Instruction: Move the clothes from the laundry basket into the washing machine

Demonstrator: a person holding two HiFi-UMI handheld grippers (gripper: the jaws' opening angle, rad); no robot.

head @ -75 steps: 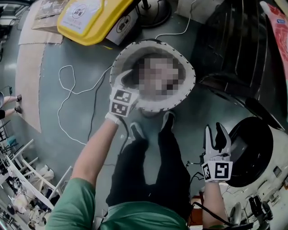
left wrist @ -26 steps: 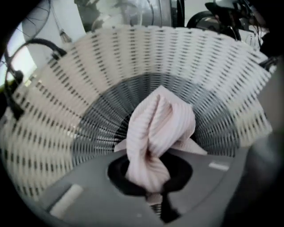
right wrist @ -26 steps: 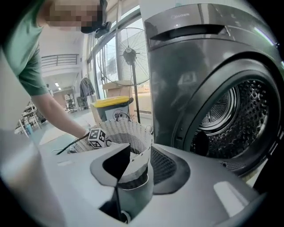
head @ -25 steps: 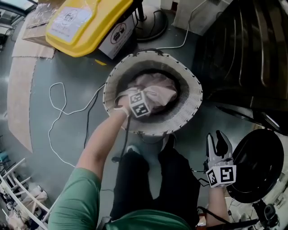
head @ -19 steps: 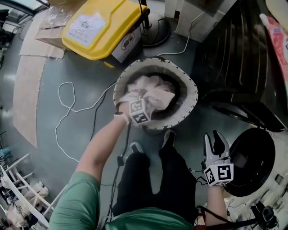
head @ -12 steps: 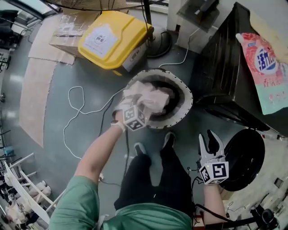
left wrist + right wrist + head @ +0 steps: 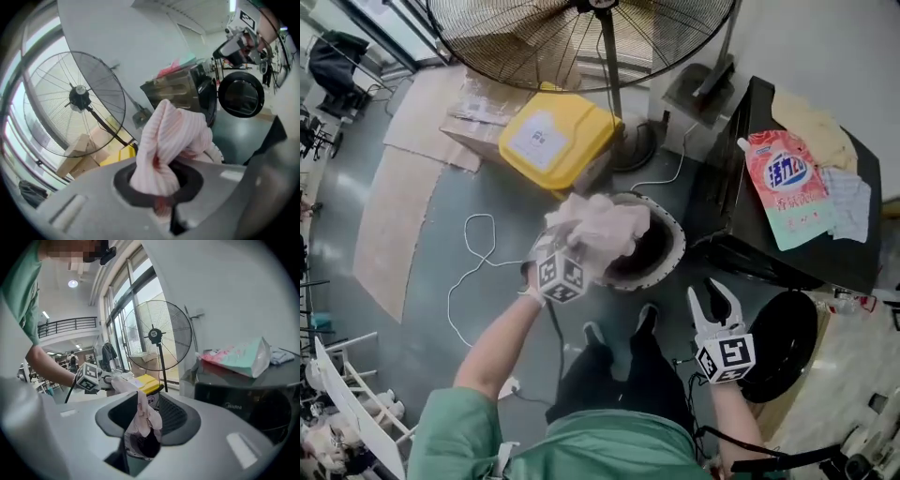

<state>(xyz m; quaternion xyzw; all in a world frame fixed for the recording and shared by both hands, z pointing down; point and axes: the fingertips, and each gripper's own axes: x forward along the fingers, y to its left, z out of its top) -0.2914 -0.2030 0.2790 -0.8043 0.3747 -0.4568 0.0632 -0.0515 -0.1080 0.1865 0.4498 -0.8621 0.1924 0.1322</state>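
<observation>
My left gripper (image 7: 579, 247) is shut on a bunched pale pink garment (image 7: 600, 225), held up in the air above the round white-rimmed laundry basket (image 7: 672, 246). In the left gripper view the garment (image 7: 171, 140) bulges out from between the closed jaws of the left gripper (image 7: 159, 201). My right gripper (image 7: 715, 294) hangs open and empty to the right of my legs, next to the washing machine's round dark door (image 7: 787, 347). Through the gap of the right gripper (image 7: 143, 428) I see the hanging garment (image 7: 143, 416) and the basket below it.
A black appliance (image 7: 741, 225) stands right of the basket with a pink detergent bag (image 7: 787, 183) and cloths on top. A big floor fan (image 7: 581, 37), a yellow box (image 7: 558, 141) and cardboard lie behind. A white cable (image 7: 473, 272) loops on the floor.
My left gripper has risen out of the basket, pulling the pink garment up and clear of the rim. The right gripper has risen too, still open.
</observation>
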